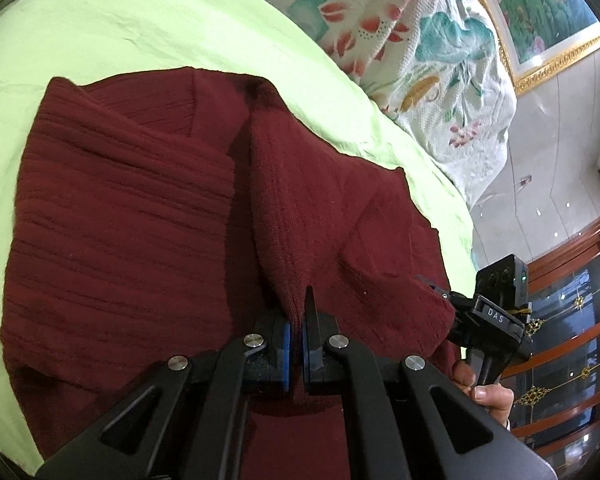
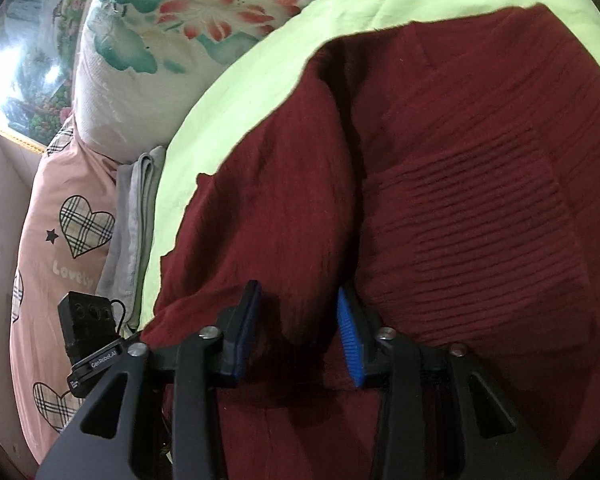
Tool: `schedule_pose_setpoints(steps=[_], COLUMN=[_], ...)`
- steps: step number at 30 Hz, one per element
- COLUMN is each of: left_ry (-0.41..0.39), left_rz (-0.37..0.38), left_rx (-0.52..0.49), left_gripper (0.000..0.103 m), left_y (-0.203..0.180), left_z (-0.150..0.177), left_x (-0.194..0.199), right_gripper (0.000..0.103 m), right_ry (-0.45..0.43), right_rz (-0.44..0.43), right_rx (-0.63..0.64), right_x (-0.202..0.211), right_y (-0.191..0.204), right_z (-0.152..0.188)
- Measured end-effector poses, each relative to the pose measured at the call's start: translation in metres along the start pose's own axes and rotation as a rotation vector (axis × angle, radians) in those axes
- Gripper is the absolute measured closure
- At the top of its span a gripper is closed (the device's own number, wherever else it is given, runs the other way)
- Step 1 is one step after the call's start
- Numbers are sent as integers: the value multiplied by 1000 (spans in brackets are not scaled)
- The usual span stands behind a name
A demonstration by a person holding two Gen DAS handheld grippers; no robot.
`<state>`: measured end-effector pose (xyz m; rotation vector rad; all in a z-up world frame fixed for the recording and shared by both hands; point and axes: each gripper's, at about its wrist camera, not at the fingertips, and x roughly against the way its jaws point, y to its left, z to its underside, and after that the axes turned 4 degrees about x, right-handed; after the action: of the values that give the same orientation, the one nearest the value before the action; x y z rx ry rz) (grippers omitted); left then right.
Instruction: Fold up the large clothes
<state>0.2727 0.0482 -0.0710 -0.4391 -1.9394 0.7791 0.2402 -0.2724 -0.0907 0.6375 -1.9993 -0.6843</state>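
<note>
A dark red knit garment (image 1: 140,220) is lying across a light green bedsheet (image 1: 100,20), filling the left wrist view from nine o'clock through to four o'clock. At six o'clock in that view, the left gripper (image 1: 296,320) is pinching a raised fold of the garment, its blue-padded jaws drawn nearly together on the cloth. At four o'clock the other handheld unit is showing at the garment's edge, with the person's right hand (image 1: 488,392) wrapped round its grip. A floral quilt (image 1: 420,40) is lying at one o'clock beyond the sheet.

In the right wrist view, a pink pillow printed with plaid hearts (image 2: 60,240) is sitting at nine o'clock, beside a folded grey cloth (image 2: 134,216). The garment (image 2: 480,200) is spreading from centre to three o'clock. At six o'clock the right gripper (image 2: 300,328) is standing with jaws spread wide, a hump of red cloth lying between the pads.
</note>
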Motion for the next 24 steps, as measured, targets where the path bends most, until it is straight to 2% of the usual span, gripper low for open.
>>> schedule_pose_setpoints(steps=[1, 2, 6, 8, 11, 14, 17, 19, 21, 24], left_ry=[1, -2, -41, -51, -57, -26, 0, 0, -6, -2], left_rz=[3, 11, 67, 80, 70, 33, 28, 24, 10, -2], left_rx=[0, -2, -67, -105, -144, -142, -115, -119, -138, -141], left_gripper=[101, 101, 101, 101, 101, 100, 100, 100, 100, 100], left_y=[-1, -4, -32, -42, -42, -32, -21, -21, -24, -27], left_z=[-2, -4, -8, -7, 0, 5, 8, 9, 14, 22], left_x=[0, 2, 14, 13, 0, -16, -21, -17, -13, -13], right_gripper=[99, 99, 99, 99, 99, 99, 95, 95, 94, 94], right_ry=[-7, -29, -214, -251, -206, -127, -89, -112, -163, -206], right_rz=[-12, -26, -81, -67, 38, 41, 94, 107, 160, 123], right_rx=[1, 2, 45, 67, 109, 63, -12, -45, 2, 107], right_x=[3, 10, 74, 91, 79, 56, 47, 53, 68, 76], right_y=[1, 2, 19, 22, 16, -6, -25, -30, -16, 16], right_z=[-2, -6, -21, -22, -18, -9, -3, -1, 1, 5])
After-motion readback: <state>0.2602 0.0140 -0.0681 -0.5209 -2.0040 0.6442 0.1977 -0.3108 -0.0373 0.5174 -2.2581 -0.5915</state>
